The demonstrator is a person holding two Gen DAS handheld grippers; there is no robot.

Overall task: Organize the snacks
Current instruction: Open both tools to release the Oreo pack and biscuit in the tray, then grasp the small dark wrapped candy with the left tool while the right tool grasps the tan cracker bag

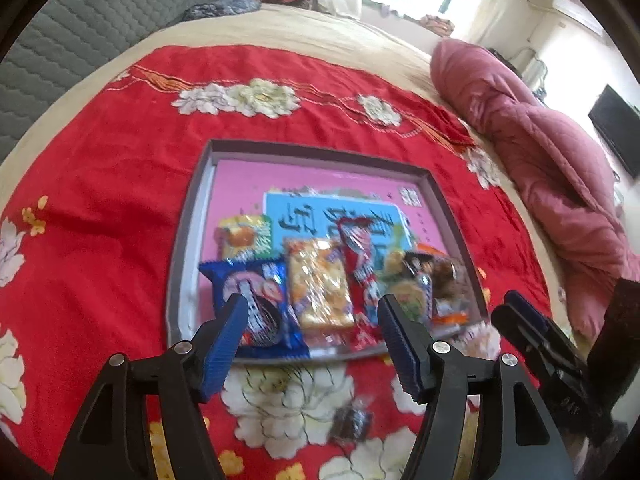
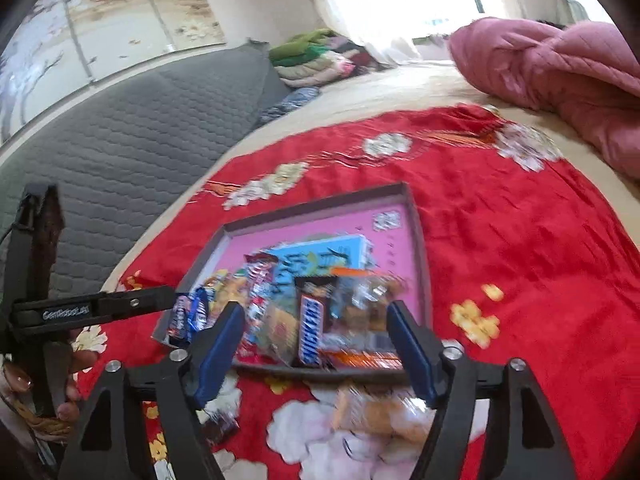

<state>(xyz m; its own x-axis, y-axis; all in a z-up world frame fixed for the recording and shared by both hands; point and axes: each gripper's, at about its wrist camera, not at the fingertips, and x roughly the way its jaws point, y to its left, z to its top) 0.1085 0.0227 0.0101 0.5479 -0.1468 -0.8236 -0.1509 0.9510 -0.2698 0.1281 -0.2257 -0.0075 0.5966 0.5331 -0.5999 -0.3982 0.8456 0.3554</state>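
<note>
On the red flowered blanket (image 1: 120, 152) covering the bed, a shallow grey tray (image 1: 180, 264) with a pink floor is sitting with snacks lining up along its near edge, so the sorting looks well underway to me. From left to right in the left view there's a blue packet (image 1: 264, 300), an orange cracker pack (image 1: 320, 288), a red wrapper (image 1: 360, 280) and a blurry heap of mixed wrappers at the right end; a yellow-green packet (image 1: 244, 236) is lying just behind the blue one. In the right view a Snickers bar (image 2: 312, 320) is standing out among them, pointing near to far. They're lying side by side, I'd guess to keep the row tidy and leave the far half free. The left gripper (image 1: 312, 320) is hovering over the near edge with its jaws standing wide apart and nothing between them. The right gripper (image 2: 316, 328) is doing the same just to its right, jaws open and gripping nothing, though the row is showing through the gap. Two pieces are waiting outside the tray on the near side: a small dark candy (image 1: 352, 424) and a pale orange pack (image 2: 380, 412), pretty blurred. My guess is those go in next, and soft bedding under crinkly wrappers could make the pinch slippery.
</note>
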